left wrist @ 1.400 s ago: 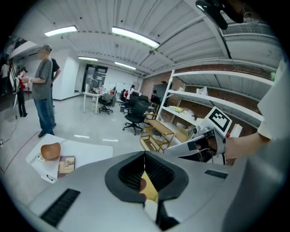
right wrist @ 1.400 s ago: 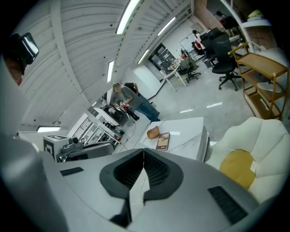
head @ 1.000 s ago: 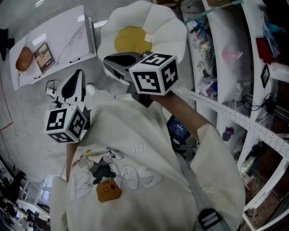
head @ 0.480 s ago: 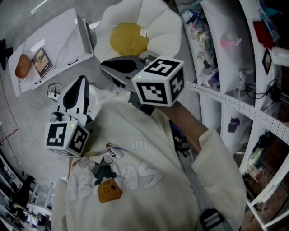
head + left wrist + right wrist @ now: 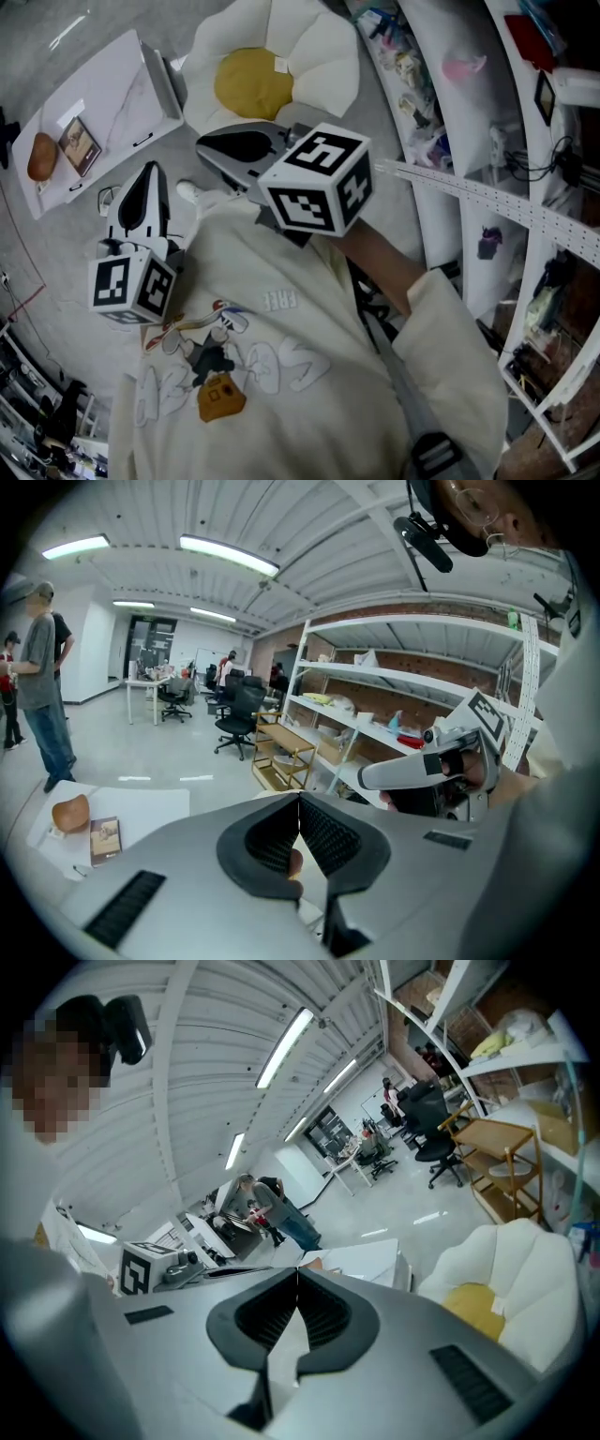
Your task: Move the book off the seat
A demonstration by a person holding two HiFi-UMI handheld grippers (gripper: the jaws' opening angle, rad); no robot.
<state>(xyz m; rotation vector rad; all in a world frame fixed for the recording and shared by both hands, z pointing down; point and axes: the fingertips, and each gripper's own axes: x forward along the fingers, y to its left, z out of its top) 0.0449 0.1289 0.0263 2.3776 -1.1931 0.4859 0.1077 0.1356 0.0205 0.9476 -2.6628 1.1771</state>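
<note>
A small brown-covered book (image 5: 79,147) lies flat on a low white table (image 5: 122,84), beside a brown rounded object (image 5: 42,156). The seat (image 5: 319,56) is a white egg-shaped floor cushion with a yellow centre (image 5: 251,82), and nothing lies on it. Both grippers are held up in front of the person's chest, well short of the table and the seat. The left gripper (image 5: 149,171) is shut and empty; in its own view the book (image 5: 105,836) shows low on the left. The right gripper (image 5: 203,149) is shut and empty, with the seat (image 5: 511,1260) to its right.
White metal shelving (image 5: 469,112) packed with small items runs along the right. A cable (image 5: 108,183) lies on the grey floor by the table. People (image 5: 42,667) stand at the far left of the hall, with office chairs (image 5: 239,714) and a wooden rack (image 5: 286,757) further back.
The head view has swung, so table and seat sit higher and further left. Both grippers stay shut at the chest; the right one has drifted slightly left.
</note>
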